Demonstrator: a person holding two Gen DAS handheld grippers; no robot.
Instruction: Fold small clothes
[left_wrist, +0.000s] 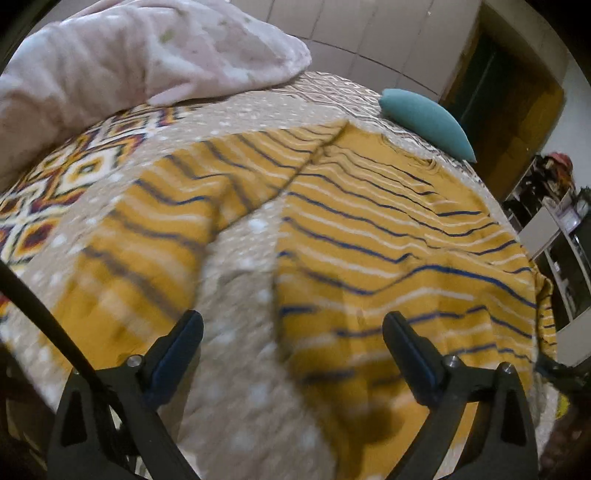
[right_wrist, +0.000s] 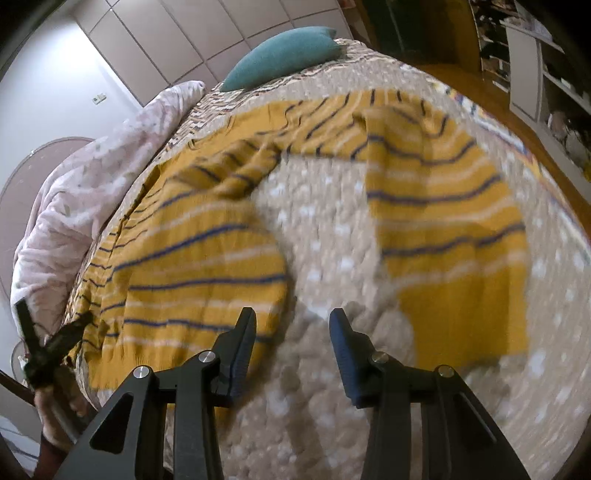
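Note:
A mustard-yellow garment (left_wrist: 388, 229) with blue and white stripes lies spread flat on the bed's beige dotted bedspread (left_wrist: 240, 258). Two of its long parts run towards me with a strip of bedspread between them. My left gripper (left_wrist: 291, 321) hovers open wide above that strip, its right finger over the garment's wider part. In the right wrist view the same garment (right_wrist: 192, 258) lies ahead. My right gripper (right_wrist: 293, 315) hangs over the bare bedspread (right_wrist: 332, 240) between the two parts, jaws partly apart with nothing between them. Both views are motion-blurred.
A crumpled pale pink blanket (left_wrist: 129, 55) is heaped on the bed's far left, and a teal cushion (left_wrist: 424, 118) lies at the far edge. Cupboard doors (left_wrist: 351, 29) stand behind the bed. Cluttered shelves (left_wrist: 561, 221) stand to the right, past the bed's edge.

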